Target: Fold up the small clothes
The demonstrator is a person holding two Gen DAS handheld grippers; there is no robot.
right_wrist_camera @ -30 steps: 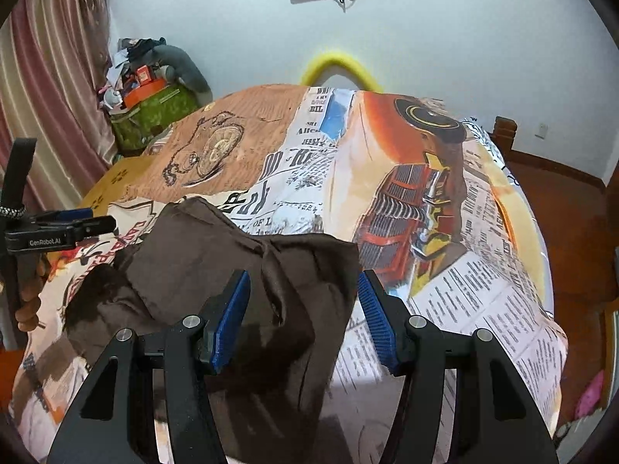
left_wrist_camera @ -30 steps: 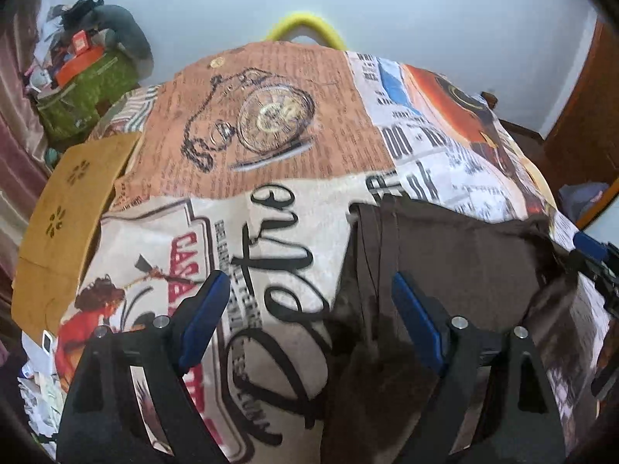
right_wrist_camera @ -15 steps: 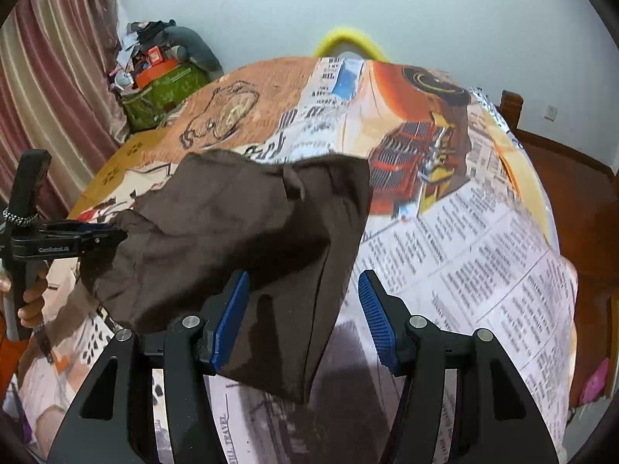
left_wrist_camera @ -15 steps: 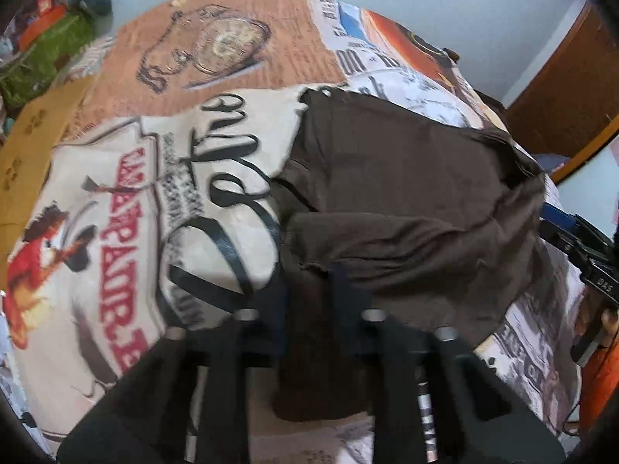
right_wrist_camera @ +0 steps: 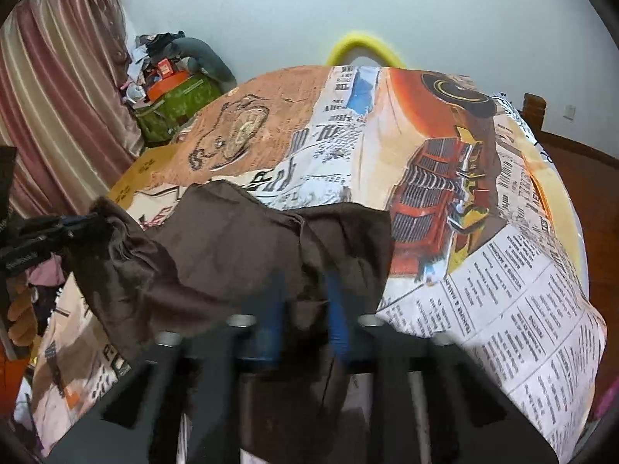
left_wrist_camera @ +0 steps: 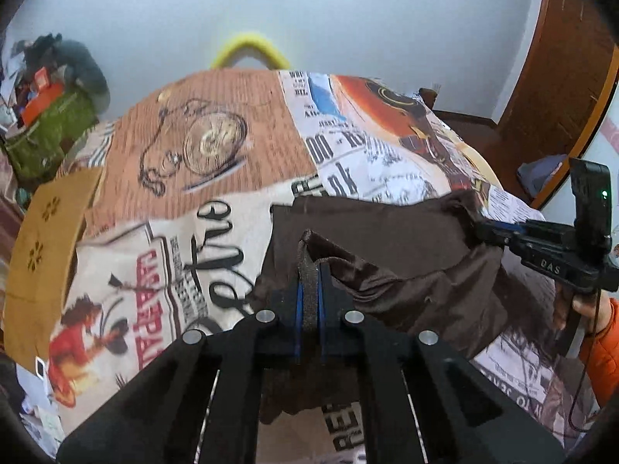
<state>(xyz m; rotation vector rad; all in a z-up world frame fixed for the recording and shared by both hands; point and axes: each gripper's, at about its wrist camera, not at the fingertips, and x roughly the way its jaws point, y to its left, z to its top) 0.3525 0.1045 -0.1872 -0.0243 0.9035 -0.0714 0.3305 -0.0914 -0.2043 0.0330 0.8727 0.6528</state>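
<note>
Stretched crosswise between the two grippers: a dark brown, thin, limp cotton garment [left_wrist_camera: 390, 266], long axis running left to right, lying mid-frame on the newspaper-print bedspread [left_wrist_camera: 216, 147]. Left gripper [left_wrist_camera: 308, 270] clamped tight on a bunched hem edge, lower centre of its view. Right gripper [right_wrist_camera: 303, 309] just closed, blurred, pinching the opposite edge at lower centre of its own view, seen also at right in the left view. Each hand nearest its own corner; matte, creased, sagging between.
</note>
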